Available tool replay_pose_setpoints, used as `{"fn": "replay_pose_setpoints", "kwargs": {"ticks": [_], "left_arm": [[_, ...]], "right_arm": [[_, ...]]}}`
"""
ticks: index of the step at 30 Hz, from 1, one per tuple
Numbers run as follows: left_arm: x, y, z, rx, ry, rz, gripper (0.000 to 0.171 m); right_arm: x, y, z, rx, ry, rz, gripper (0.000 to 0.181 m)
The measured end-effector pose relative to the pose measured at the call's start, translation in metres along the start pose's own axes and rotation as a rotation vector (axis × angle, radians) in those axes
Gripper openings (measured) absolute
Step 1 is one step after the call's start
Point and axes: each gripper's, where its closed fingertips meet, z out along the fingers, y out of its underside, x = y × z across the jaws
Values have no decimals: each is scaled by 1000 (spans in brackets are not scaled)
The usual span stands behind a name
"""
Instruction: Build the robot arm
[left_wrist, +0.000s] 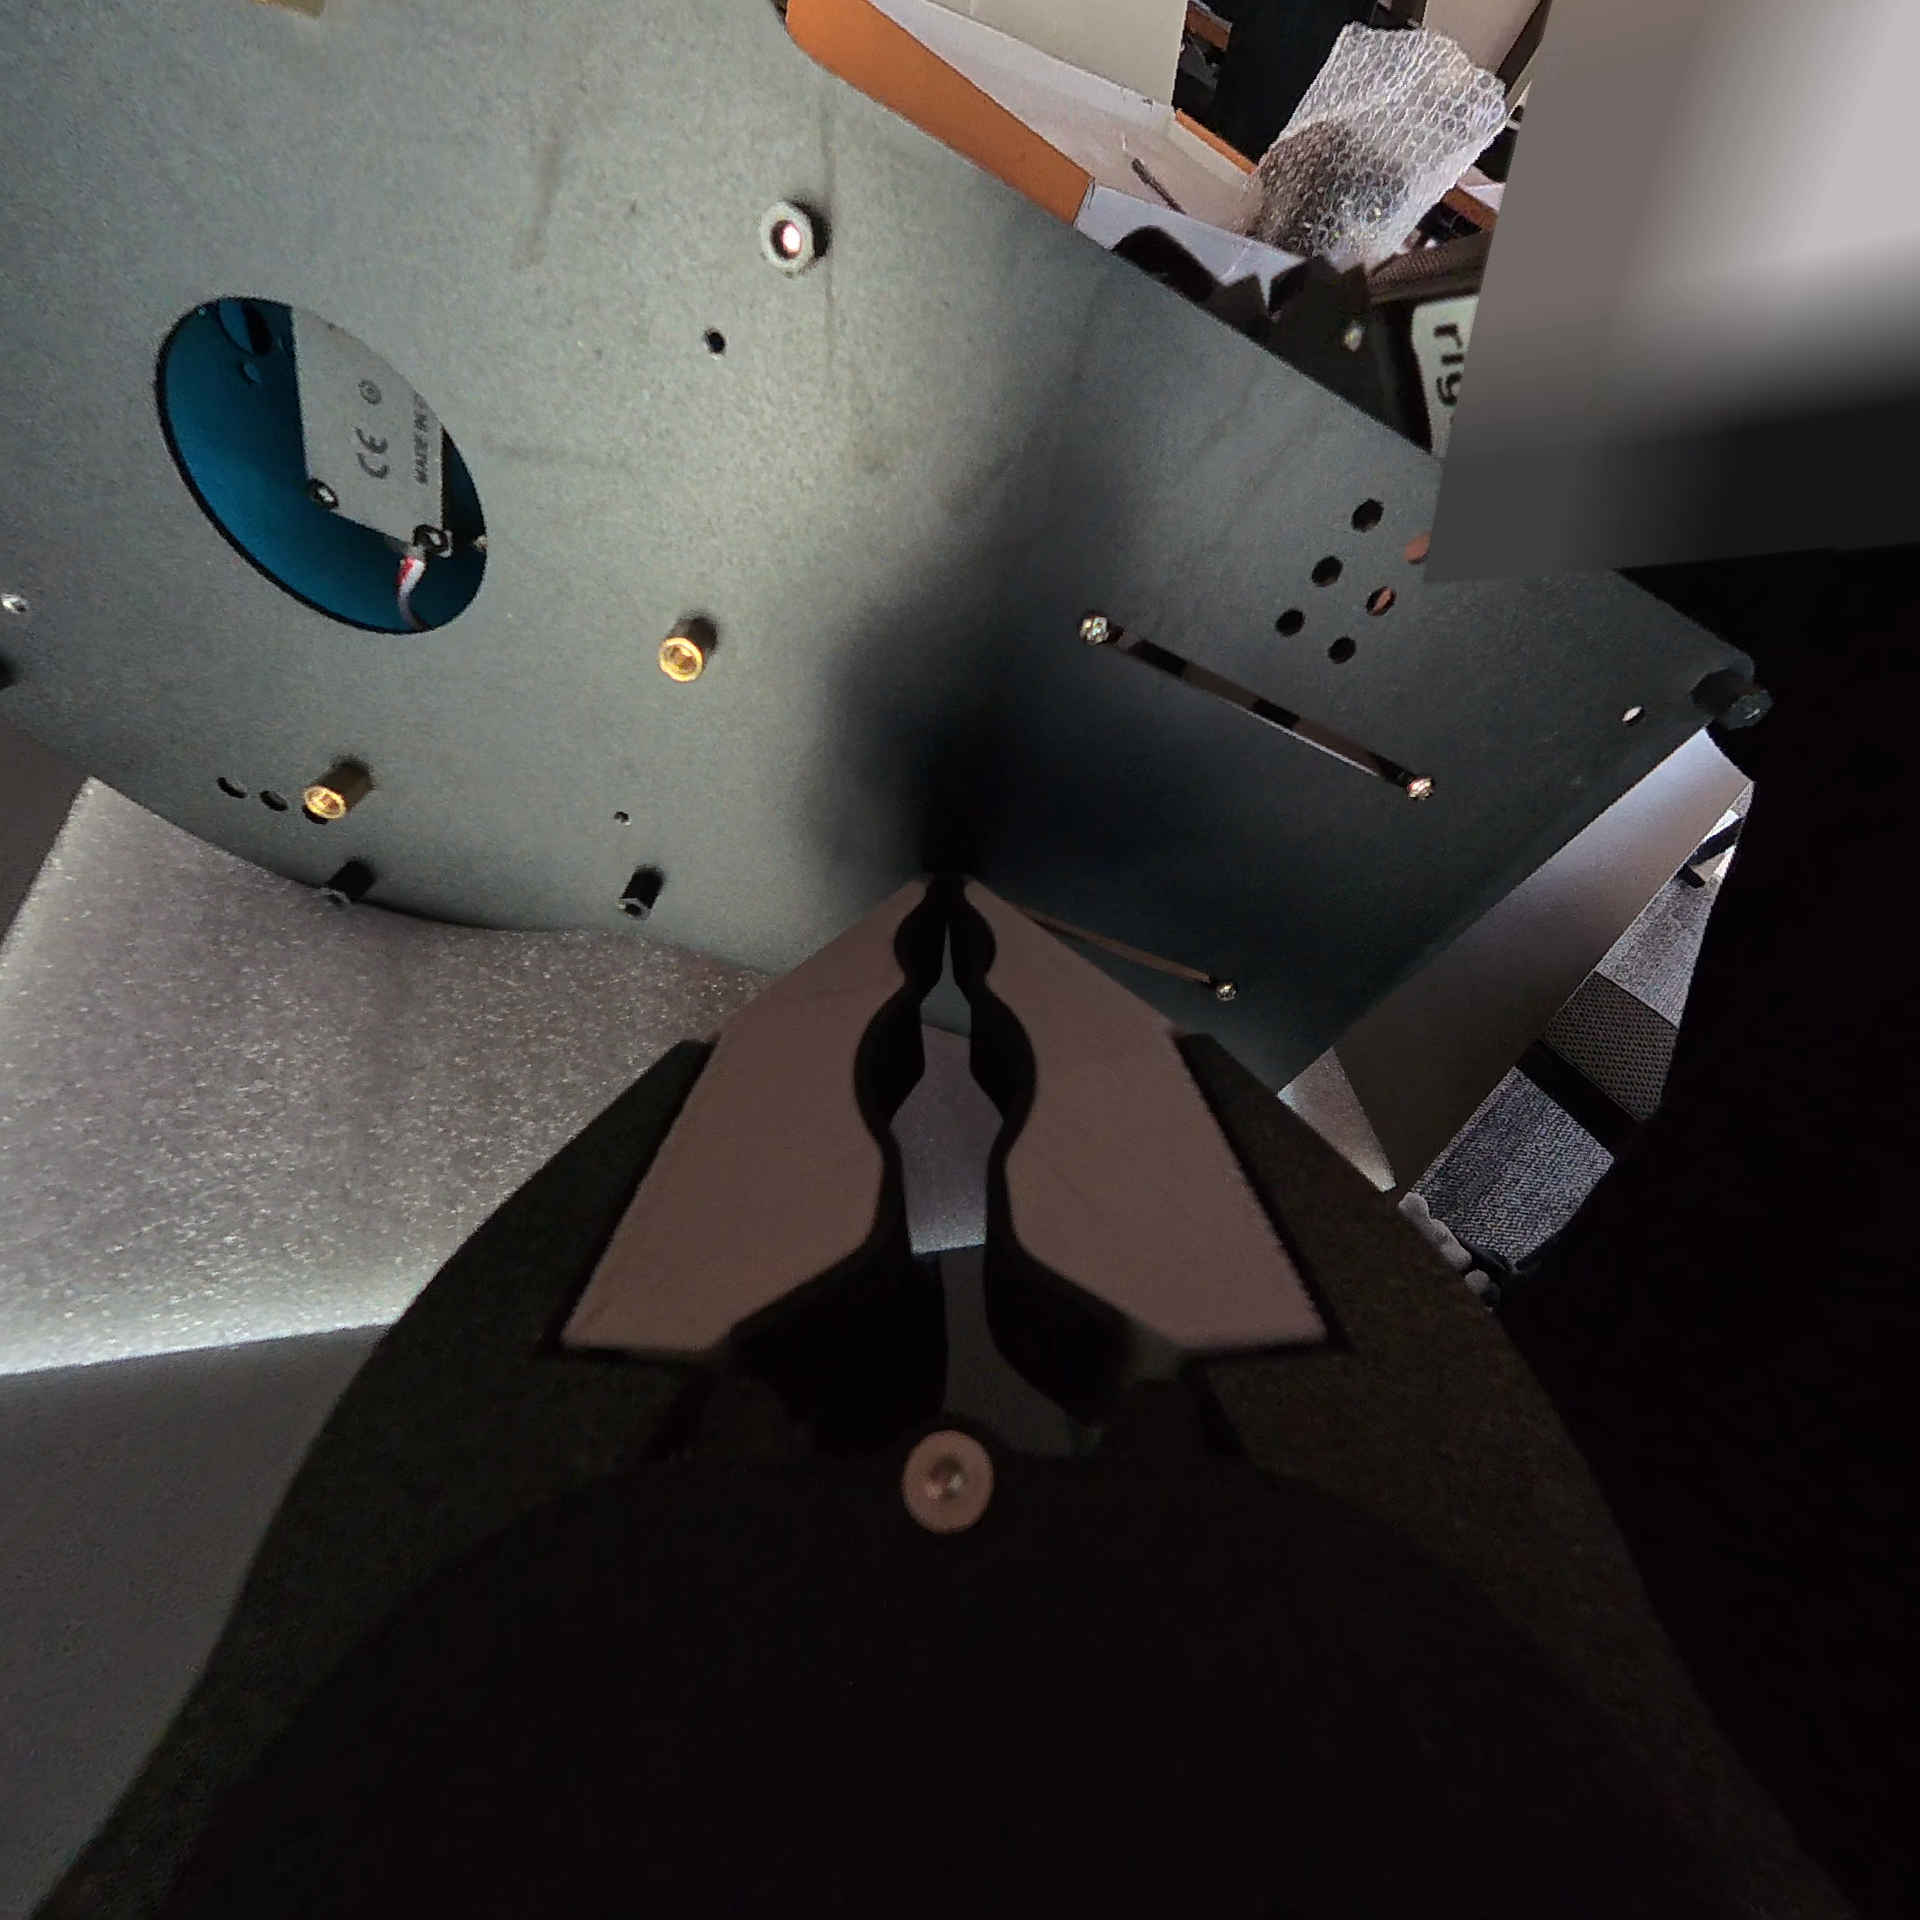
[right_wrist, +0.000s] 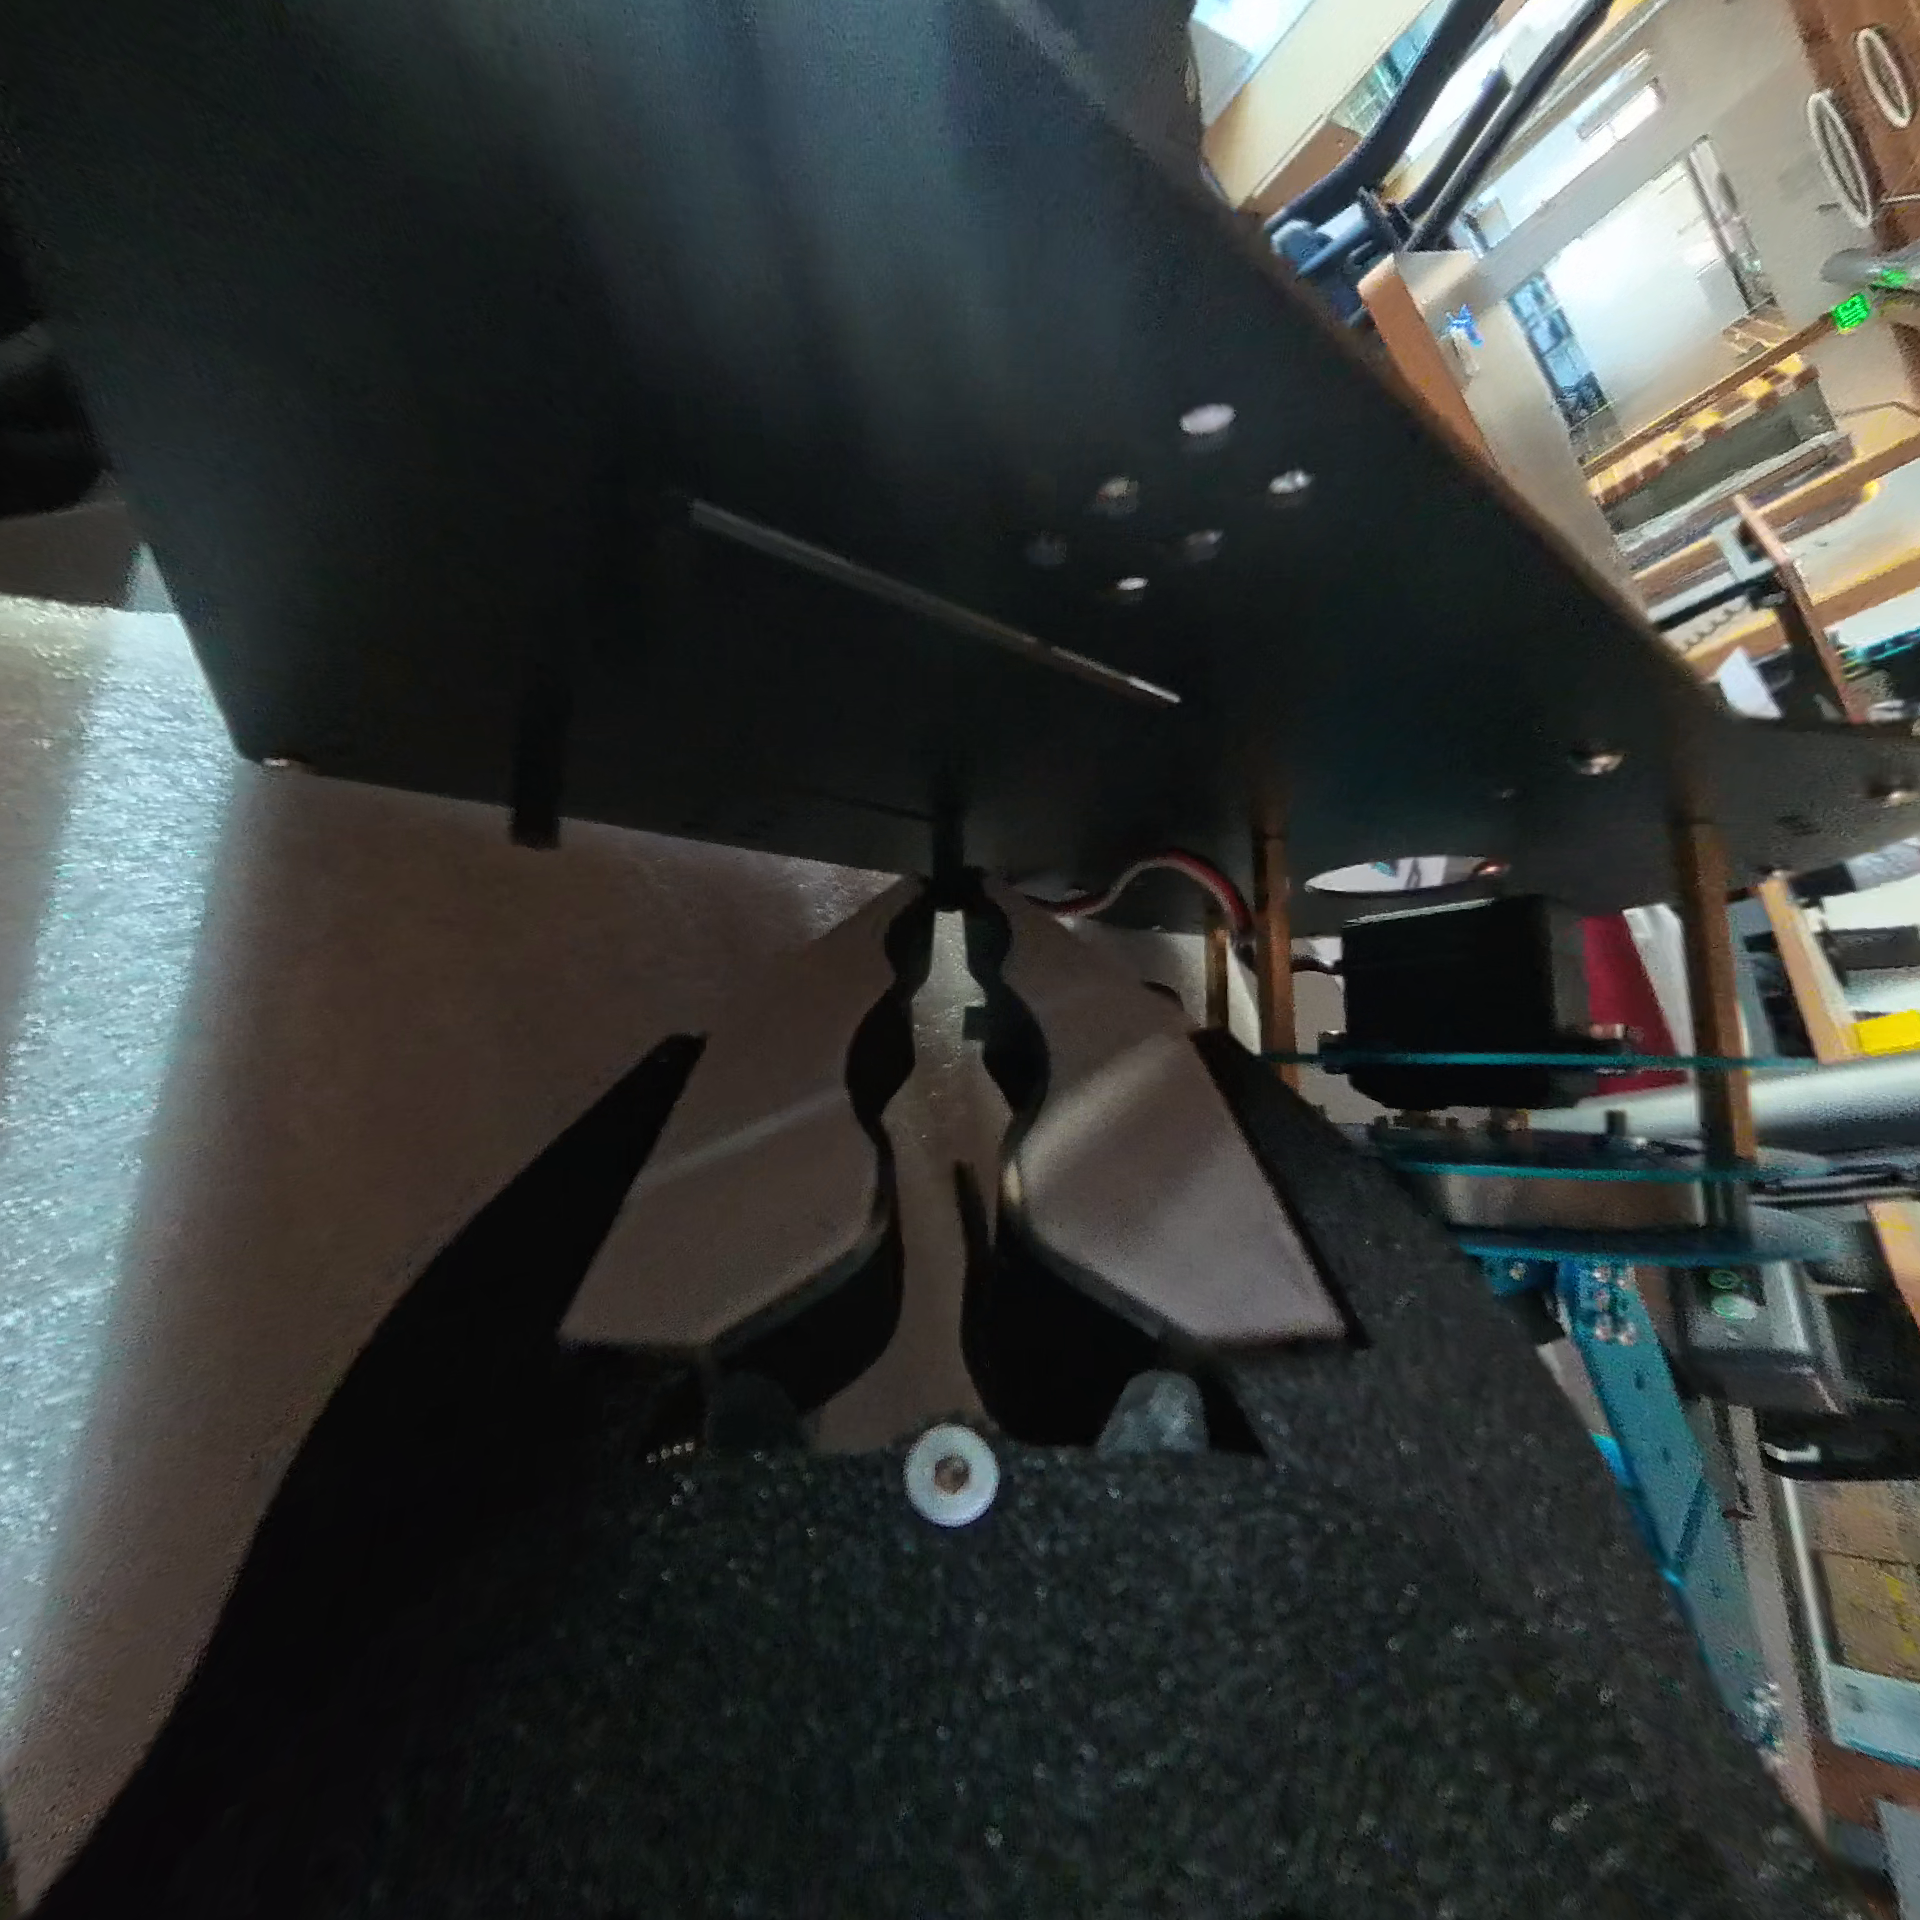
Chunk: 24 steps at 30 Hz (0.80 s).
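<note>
- Foam sheet (left_wrist: 260, 1091) spreads pale below and left of my jaws; office clutter lies beyond.
- My left gripper (left_wrist: 948, 904) has its jaws pressed nearly together, pinching the lower edge of the dark metal plate (left_wrist: 644, 436) dead ahead.
- My right gripper (right_wrist: 948, 894) has its jaws slightly parted, nipping a black standoff (right_wrist: 948, 821) beneath that plate (right_wrist: 623, 364).
- Best practice, as I judge it: keep both grips level and avoid twisting.

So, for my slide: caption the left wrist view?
Left gripper pinches the grey metal plate edge above white foam sheet.

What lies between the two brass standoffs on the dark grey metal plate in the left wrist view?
Nothing: between the upper brass standoff and the lower brass standoff the dark grey metal plate is bare, as the left wrist view shows.
</note>
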Motion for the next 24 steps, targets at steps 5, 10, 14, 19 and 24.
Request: {"fn": "replay_pose_setpoints", "kwargs": {"ticks": [5,10,14,19,24], "left_arm": [[0,0,0,3,-3,-4,0],[0,0,1,-3,0,1,0],[0,0,1,-9,-2,13,0],[0,0,1,-8,-4,10,0],[0,0,1,-2,-4,3,0]], "right_arm": [[-6,-3,-3,9,-321,436,4],[-9,-4,-5,23,-399,529,4],[3,-2,-10,5,-70,131,19],[2,-5,-8,-35,114,-110,12],[0,-4,-5,-62,21,-11,4]]}}
